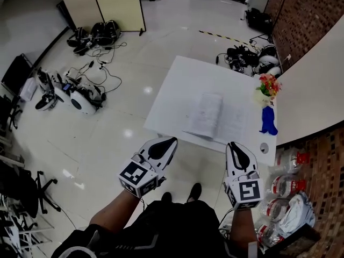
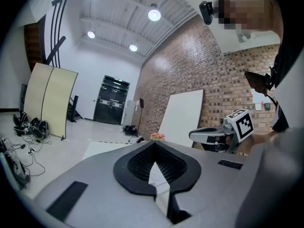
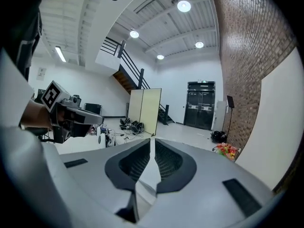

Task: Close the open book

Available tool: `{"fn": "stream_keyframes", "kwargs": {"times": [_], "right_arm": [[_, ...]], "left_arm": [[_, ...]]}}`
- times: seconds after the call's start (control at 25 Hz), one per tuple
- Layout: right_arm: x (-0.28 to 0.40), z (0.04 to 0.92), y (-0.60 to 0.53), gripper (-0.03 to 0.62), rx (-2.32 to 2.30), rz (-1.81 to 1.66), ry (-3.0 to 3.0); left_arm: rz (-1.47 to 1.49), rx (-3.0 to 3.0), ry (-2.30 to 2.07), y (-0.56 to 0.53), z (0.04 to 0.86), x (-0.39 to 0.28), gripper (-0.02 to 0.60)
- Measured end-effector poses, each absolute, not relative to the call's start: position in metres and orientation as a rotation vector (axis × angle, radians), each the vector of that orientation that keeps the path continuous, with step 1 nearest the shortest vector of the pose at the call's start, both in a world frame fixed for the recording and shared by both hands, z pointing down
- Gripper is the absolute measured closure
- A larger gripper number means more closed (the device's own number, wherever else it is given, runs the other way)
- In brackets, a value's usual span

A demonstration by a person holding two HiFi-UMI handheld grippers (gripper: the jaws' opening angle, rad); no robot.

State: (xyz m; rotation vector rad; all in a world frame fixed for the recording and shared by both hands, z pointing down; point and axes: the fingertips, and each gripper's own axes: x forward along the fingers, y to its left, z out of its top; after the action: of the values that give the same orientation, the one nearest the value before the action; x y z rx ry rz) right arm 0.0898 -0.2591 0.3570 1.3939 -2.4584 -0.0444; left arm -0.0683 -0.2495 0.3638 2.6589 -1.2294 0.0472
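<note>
The open book [image 1: 212,114] lies flat with its pages up on the white table [image 1: 177,85], near the front edge. Both grippers hover over the floor short of that edge, apart from the book. My left gripper [image 1: 171,141] points at the table's front left, and its jaw tips meet with nothing between them [image 2: 154,144]. My right gripper [image 1: 233,144] is level with it at the front right, also shut and empty [image 3: 152,139]. Each gripper shows in the other's view: the right gripper [image 2: 209,134] and the left gripper [image 3: 88,119].
A flower vase [image 1: 267,87], a blue object [image 1: 267,121] and a small round thing [image 1: 263,148] stand along the table's right side. A large white board [image 1: 317,85] leans on the brick wall. Cables and gear [image 1: 80,93] litter the floor at left; wrapped bottles [image 1: 285,187] at right.
</note>
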Motion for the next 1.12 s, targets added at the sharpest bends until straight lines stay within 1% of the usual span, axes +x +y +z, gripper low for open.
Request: {"fn": "stream_keyframes", "kwargs": {"times": [0.24,0.28,0.32,0.4,0.64,0.88,1.12], "right_arm": [[0.102,0.377,-0.309,0.588,1.256,-0.116,-2.478],[0.1,0.383,-0.317,0.555,1.221,-0.12,-2.471],[0.098,0.392,-0.324,0.536,1.187,-0.125,-2.458],[0.091,0.413,-0.336,0.534,1.125,-0.139,-2.412],[0.058,0.51,-0.361,0.474,0.883,-0.215,-2.177],[0.037,0.601,-0.367,0.473,0.722,-0.28,-1.987],[0.04,0.633,-0.376,0.474,0.709,-0.34,-1.9]], "left_arm": [[0.093,2.635,-1.305,-0.29,0.382,-0.052,0.586],[0.103,2.626,-1.319,-0.297,0.388,-0.052,0.586],[0.118,2.614,-1.326,-0.304,0.394,-0.052,0.586],[0.158,2.581,-1.327,-0.315,0.411,-0.054,0.586],[0.281,2.47,-1.276,-0.341,0.487,-0.069,0.586],[0.348,2.362,-1.189,-0.346,0.556,-0.081,0.586],[0.401,2.348,-1.129,-0.345,0.583,-0.08,0.586]]}}
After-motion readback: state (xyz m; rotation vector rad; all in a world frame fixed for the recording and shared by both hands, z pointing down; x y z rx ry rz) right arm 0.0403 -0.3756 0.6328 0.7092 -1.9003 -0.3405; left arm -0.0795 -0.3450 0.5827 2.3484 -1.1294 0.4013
